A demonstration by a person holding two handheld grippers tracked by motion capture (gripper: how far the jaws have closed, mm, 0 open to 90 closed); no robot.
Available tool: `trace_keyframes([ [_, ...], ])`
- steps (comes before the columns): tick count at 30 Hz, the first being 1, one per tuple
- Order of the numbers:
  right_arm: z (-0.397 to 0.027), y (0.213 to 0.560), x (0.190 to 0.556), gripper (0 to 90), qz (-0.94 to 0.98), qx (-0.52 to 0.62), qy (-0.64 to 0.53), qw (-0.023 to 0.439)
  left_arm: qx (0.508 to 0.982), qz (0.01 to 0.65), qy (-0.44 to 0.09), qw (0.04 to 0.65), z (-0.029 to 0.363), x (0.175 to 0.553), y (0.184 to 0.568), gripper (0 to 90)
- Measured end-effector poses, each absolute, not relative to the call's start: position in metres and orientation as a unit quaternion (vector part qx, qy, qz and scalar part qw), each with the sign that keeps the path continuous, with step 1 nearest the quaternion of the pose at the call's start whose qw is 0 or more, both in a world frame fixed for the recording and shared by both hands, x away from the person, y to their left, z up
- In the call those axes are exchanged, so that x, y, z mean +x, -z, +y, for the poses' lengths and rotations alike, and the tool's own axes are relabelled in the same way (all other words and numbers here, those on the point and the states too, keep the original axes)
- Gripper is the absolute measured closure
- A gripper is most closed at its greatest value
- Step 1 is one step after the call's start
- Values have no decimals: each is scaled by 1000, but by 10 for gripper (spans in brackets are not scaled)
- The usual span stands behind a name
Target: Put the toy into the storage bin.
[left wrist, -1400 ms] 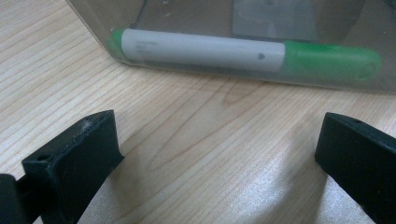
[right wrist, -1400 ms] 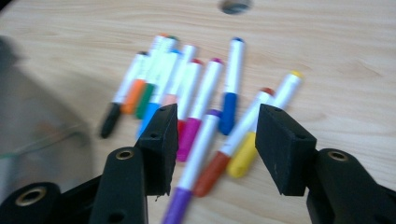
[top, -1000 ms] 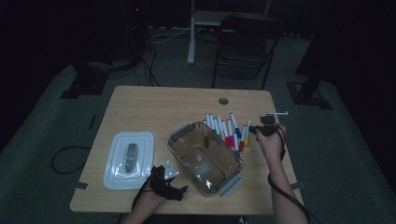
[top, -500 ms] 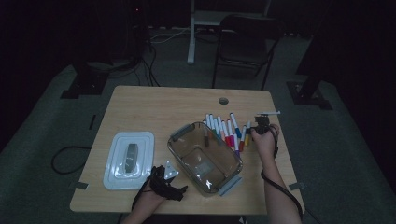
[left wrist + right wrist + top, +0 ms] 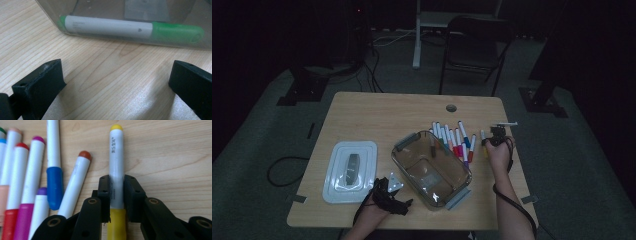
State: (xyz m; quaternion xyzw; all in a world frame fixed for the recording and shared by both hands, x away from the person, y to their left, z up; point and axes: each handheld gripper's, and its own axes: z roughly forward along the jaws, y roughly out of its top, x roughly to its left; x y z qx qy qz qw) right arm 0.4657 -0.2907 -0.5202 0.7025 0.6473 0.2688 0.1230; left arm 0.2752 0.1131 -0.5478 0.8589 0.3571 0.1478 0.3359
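Currently: right gripper (image 5: 116, 195), jaws just closed, clamped on yellow marker (image 5: 116, 157) lying on table (image 5: 377, 115) just right of the marker row (image 5: 452, 137). Left gripper (image 5: 112, 82) jaws wide apart, holding nothing, facing clear container (image 5: 412, 145) with green marker (image 5: 130, 30) inside.

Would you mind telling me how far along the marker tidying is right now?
Done: a green marker lies in the clear container. In hand: the right hand-held gripper has just closed its jaws on the yellow marker, which lies on the table. Left: the row of markers beside the container, and perhaps the lid. The left hand-held gripper is open, holding nothing.
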Motion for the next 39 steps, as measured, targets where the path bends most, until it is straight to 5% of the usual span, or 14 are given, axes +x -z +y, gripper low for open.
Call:
trace_keyframes([
  [15,-297,463,429,768,663,670,-314,116,859,357,-148,336,113,275,548,4],
  [39,-230,388,357,766,735,533,-409,90,859,357,-148,335,113,275,548,4],
])
